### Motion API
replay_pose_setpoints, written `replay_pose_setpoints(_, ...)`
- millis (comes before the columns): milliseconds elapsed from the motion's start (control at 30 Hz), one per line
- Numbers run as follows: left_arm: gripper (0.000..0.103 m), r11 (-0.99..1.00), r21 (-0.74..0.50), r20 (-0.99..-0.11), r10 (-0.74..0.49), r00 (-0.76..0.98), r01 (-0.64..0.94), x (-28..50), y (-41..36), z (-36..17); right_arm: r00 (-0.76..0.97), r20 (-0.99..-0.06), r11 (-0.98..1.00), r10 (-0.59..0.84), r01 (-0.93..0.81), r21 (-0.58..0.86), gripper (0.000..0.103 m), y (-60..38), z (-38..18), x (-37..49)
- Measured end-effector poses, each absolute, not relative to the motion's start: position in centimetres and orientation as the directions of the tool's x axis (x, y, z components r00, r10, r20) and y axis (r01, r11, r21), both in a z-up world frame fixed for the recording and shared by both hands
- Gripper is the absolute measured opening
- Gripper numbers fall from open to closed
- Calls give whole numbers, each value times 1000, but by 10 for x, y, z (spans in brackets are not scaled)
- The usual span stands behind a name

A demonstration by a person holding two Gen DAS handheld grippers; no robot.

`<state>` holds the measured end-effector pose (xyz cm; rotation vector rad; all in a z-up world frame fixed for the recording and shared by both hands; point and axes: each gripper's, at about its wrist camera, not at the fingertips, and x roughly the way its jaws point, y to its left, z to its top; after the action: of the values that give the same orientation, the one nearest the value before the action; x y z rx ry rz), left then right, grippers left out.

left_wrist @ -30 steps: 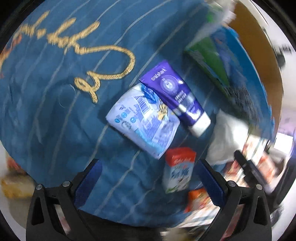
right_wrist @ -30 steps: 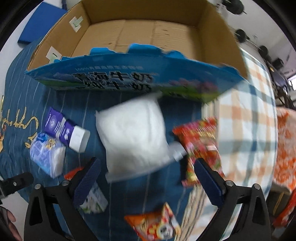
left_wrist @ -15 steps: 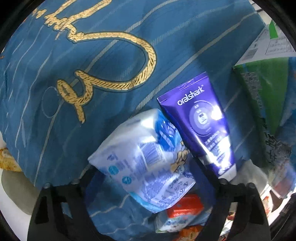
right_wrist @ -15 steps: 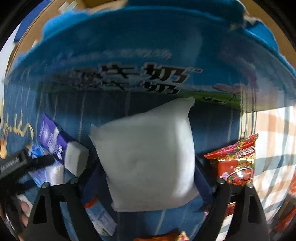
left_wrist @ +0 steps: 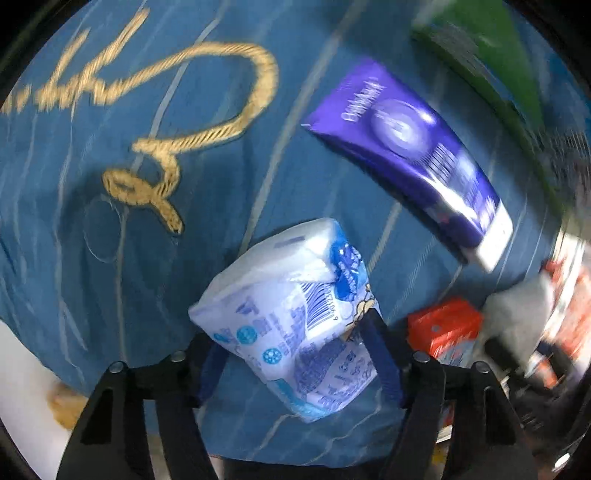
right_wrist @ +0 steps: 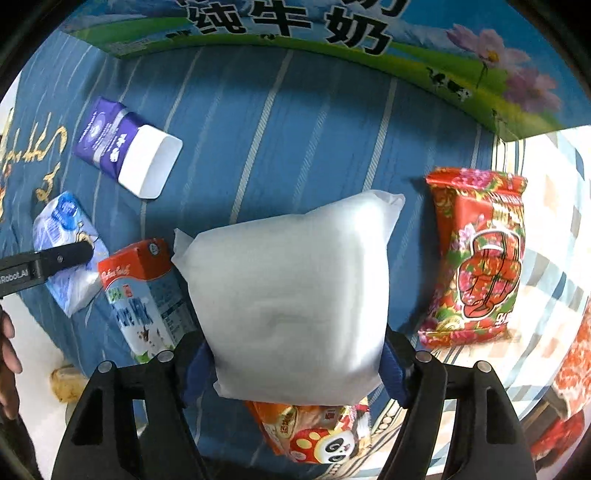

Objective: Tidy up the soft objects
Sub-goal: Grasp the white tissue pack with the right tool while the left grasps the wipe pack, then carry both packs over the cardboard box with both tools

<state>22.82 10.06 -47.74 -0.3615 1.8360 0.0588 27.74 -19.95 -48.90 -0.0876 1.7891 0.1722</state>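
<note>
The left gripper is closed on a blue-and-white tissue pack, which is pinched between the blue pads (barcode side facing the camera) above the blue striped cloth. Gold embroidered lettering is seen on that cloth to the upper left. A purple tube lies beyond the pack to the right, apart from it, and a red-topped milk carton is seen just beside the right finger; the far right edge is blurred.

The right gripper is clamped on a white pillow-like pouch, its lower sides squeezed by both pads. Under the pouch's bottom edge a panda snack packet is partly hidden. A red floral packet lies to the right, the milk carton just left, touching the pouch's edge. A printed cardboard box is seen along the top.
</note>
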Motion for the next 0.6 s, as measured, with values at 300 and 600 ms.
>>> replay_pose_setpoints(300,52,939,-97,-974,-157,-162,-330,227,93,-471,-200,-979,988,-30,-157,2,70,-181,-497,284)
replay_pose_setpoints(600,41,986,-71,-993,-85,-84,-153,242,42,-417,-152,-984,994,92,-45,100,63,-207,-436,266)
